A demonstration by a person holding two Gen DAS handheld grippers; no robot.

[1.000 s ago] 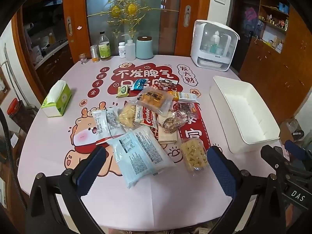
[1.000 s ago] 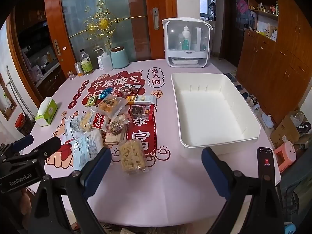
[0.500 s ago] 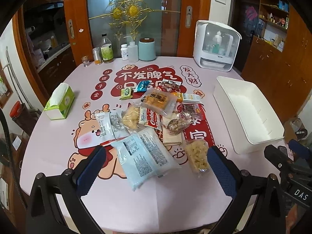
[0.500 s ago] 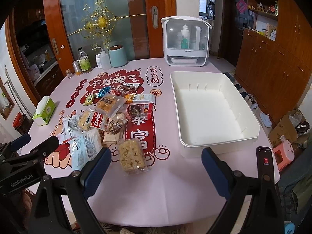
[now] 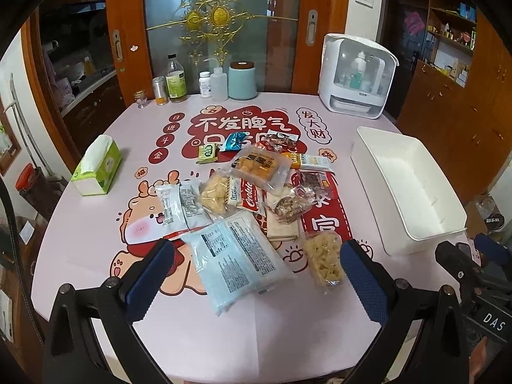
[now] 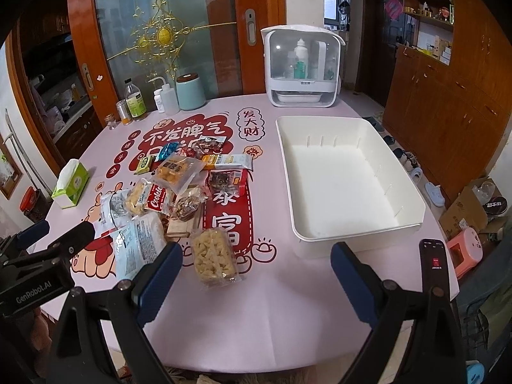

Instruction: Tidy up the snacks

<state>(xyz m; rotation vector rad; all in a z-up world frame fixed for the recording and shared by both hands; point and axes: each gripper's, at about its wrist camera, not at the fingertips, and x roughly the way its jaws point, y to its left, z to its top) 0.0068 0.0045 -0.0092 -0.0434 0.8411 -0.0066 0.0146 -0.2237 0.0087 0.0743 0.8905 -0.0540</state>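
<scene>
Several snack packets lie heaped in the middle of the pink round table (image 5: 96, 224). Nearest are a pale blue packet (image 5: 236, 257) (image 6: 136, 246) and a clear bag of yellow puffs (image 5: 324, 262) (image 6: 214, 257). Behind them lie a red cookie packet (image 5: 246, 195) and an orange-filled clear bag (image 5: 259, 168). An empty white bin (image 6: 345, 179) (image 5: 406, 188) stands to the right of the heap. My left gripper (image 5: 256, 284) hovers open above the near side of the blue packet. My right gripper (image 6: 256, 284) hangs open over the table's front edge, between the puffs bag and the bin.
A green tissue box (image 5: 96, 166) sits at the left. Bottles and a teal canister (image 5: 243, 80) line the far edge, beside a white dome-lidded appliance (image 5: 355, 76). Wooden cabinets and floor clutter lie past the table's right side.
Both grippers have drawn back and up a little, so the snacks and bin sit slightly farther off. Nothing on the table has moved, and both grippers stay open.
</scene>
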